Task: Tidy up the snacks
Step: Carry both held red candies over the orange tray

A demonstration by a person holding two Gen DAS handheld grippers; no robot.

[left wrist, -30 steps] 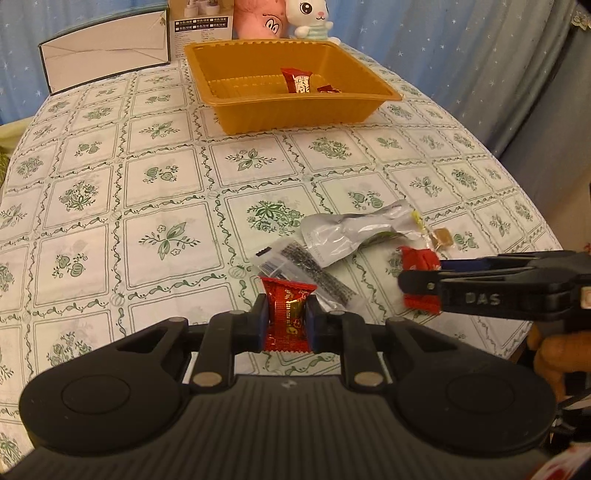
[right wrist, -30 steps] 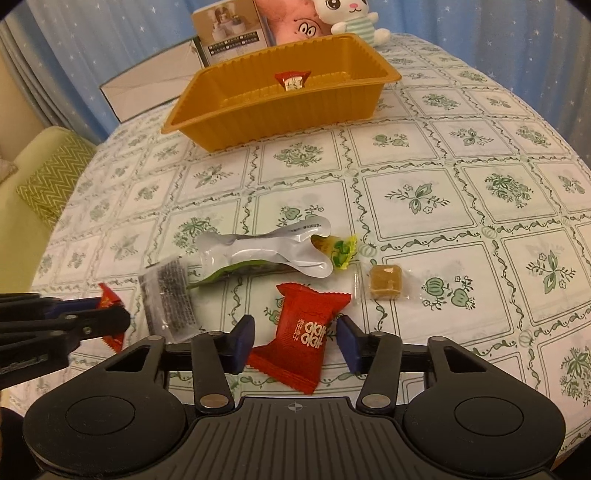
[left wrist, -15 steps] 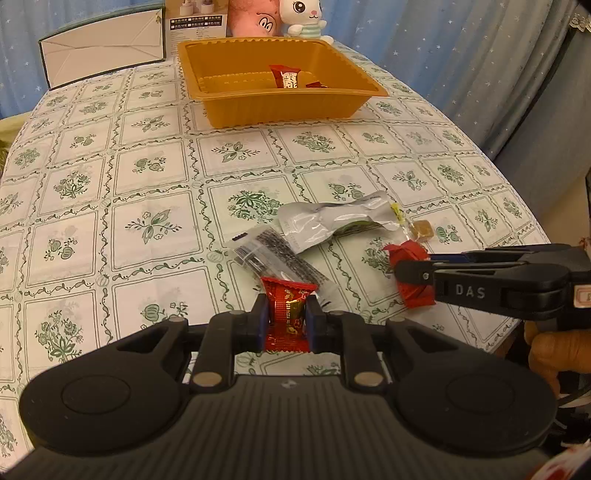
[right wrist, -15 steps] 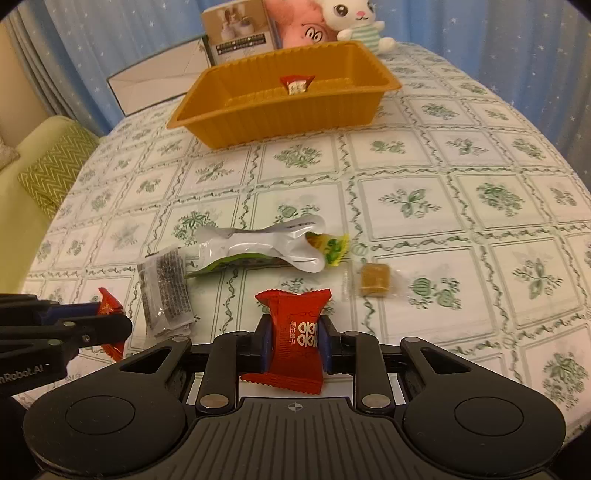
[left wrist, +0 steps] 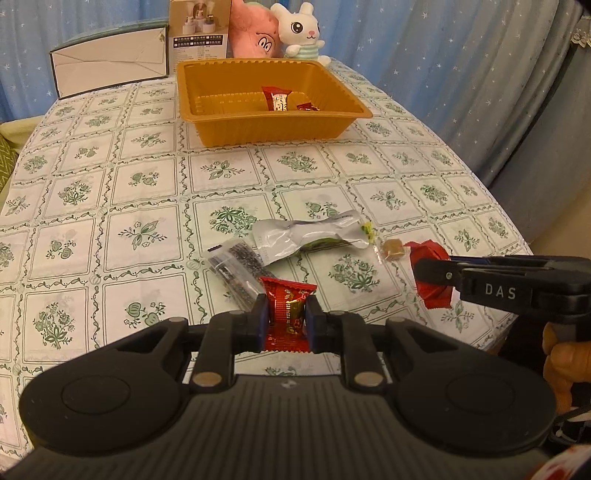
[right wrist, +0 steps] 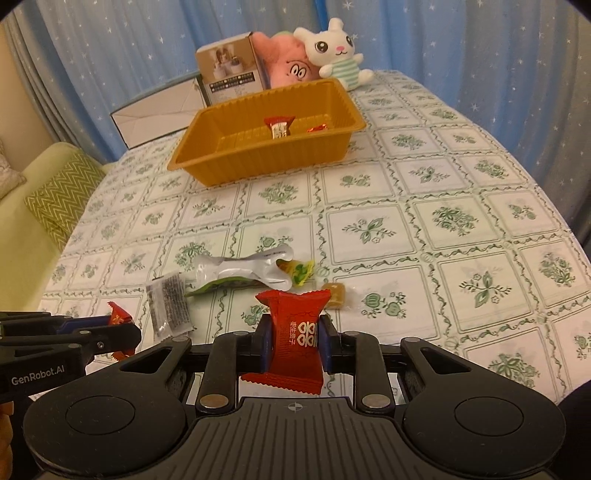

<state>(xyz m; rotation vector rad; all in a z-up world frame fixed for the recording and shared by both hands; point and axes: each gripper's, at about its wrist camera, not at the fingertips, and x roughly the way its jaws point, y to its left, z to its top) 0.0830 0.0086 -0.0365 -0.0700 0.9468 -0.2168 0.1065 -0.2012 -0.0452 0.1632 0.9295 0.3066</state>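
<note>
Left gripper [left wrist: 286,317]: my left tool has its blue pads pinched tight on a small red candy with gold print [left wrist: 287,314], held clear above the tablecloth.
Right gripper [right wrist: 294,345]: my right tool's jaws have just been closing and now squeeze a red sweet packet with white characters [right wrist: 293,339], its crimped ends sticking out above and below the pads.
Where the two tools sit: side by side over the near edge of the table; from the left camera the right tool comes in from the right, with a hand [left wrist: 565,363] under it.
Snacks on the cloth: a crumpled silver pouch [left wrist: 314,240], a clear packet of dark bits [left wrist: 236,267] touching its left end, and a small tan cube sweet in clear wrap [left wrist: 392,248] just right of the pouch.
Orange tray [right wrist: 207,162]: farther up the table, well apart from the loose snacks; inside lie a red and white sweet [right wrist: 279,127] and a smaller red and gold piece [right wrist: 318,128].
Table [left wrist: 110,192]: covered by a white cloth with green floral squares.
Behind the tray: a white box [left wrist: 110,70], a printed carton [left wrist: 199,31], a pink plush [left wrist: 255,31] and a white rabbit plush [left wrist: 301,33].
Backdrop: blue curtains with small stars [right wrist: 110,48]; a yellow-green sofa with a zigzag cushion [right wrist: 59,195] to the left in the right camera.
</note>
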